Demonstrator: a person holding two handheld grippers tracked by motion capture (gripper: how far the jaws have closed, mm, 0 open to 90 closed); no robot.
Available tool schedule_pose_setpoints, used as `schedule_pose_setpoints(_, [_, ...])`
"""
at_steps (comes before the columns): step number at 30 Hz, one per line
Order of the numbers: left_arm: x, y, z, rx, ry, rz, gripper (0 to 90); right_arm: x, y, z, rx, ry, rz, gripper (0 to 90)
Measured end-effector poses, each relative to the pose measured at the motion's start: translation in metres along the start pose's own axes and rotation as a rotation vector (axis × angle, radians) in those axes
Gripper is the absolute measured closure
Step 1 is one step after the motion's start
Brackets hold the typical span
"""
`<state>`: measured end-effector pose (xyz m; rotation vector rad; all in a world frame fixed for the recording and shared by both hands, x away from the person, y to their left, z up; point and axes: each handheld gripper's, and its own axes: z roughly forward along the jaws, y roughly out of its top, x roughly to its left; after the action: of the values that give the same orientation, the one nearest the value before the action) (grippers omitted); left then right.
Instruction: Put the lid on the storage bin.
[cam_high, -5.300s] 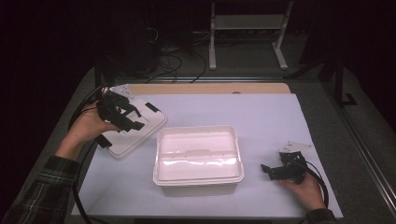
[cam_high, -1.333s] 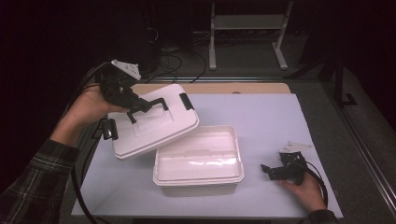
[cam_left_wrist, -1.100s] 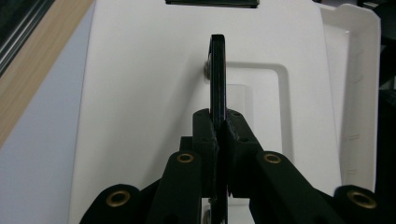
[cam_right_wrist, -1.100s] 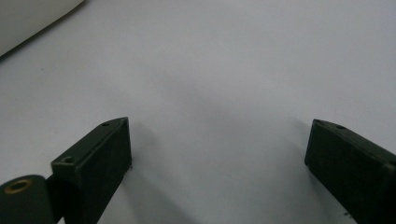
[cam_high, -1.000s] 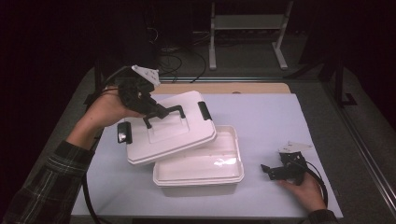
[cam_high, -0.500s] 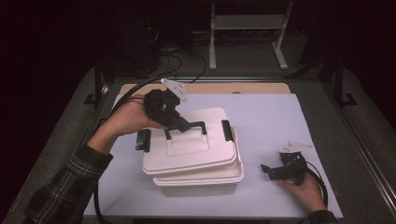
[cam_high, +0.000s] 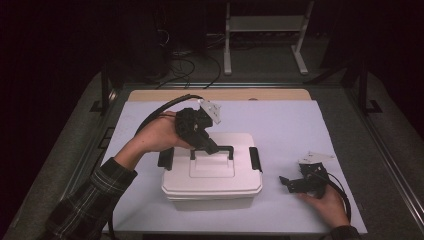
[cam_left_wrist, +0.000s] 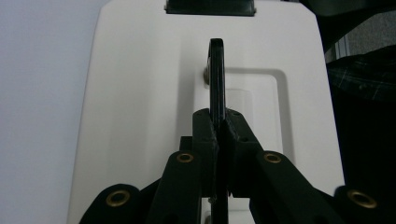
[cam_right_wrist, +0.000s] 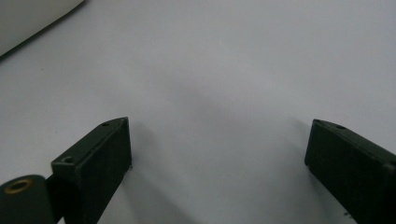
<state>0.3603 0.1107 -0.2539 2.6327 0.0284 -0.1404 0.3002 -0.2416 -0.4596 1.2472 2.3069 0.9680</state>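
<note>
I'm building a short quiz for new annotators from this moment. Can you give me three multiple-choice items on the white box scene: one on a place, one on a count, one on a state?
1. Where does the lid sit?
A. on the white box
B. leaning on the table's edge
C. under the right hand

2. How many black latches show at the lid's ends in the high view?
A. one
B. two
C. four

3. What is the state of the left claw?
A. wide open over the paper
B. shut on nothing
C. shut on the lid's black handle

Answers:
1 A, the lid covers the box.
2 B, one at each end.
3 C, the pads squeeze the handle in the left gripper view.
</note>
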Motion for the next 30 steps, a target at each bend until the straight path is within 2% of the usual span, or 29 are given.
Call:
schedule_pose_setpoints(5, [-0.001, -0.006, 0.003, -0.001, 0.007, -0.004, 81.8, 0.0, 0.0, 0.0, 0.0, 0.0, 0.0, 6.5])
schedule_pose_setpoints(6, [-0.002, -0.006, 0.002, -0.003, 0.016, -0.008, 78.8, 0.0, 0.0, 0.0, 0.0, 0.0, 0.0, 6.5])
schedule_pose_setpoints(8, [-0.002, -0.007, -0.001, -0.022, 0.035, -0.009, 64.6, 0.0, 0.0, 0.0, 0.0, 0.0, 0.0, 6.5])
schedule_pose_setpoints(10, [-0.003, -0.008, -0.006, -0.033, 0.061, -0.017, 58.0, 0.0, 0.0, 0.0, 0.0, 0.001, 0.001, 6.5])
schedule_pose_setpoints(16, [-0.005, -0.017, -0.014, -0.04, 0.102, -0.038, 39.8, 0.0, 0.0, 0.0, 0.0, 0.001, 0.001, 6.5])
schedule_pose_setpoints(23, [-0.01, -0.04, -0.025, -0.054, 0.139, -0.054, 28.1, 0.0, 0.0, 0.0, 0.0, 0.0, 0.002, 6.5])
schedule_pose_setpoints(30, [-0.016, -0.074, -0.041, -0.066, 0.188, -0.102, 22.2, 0.0, 0.0, 0.0, 0.0, 0.0, 0.001, 6.5])
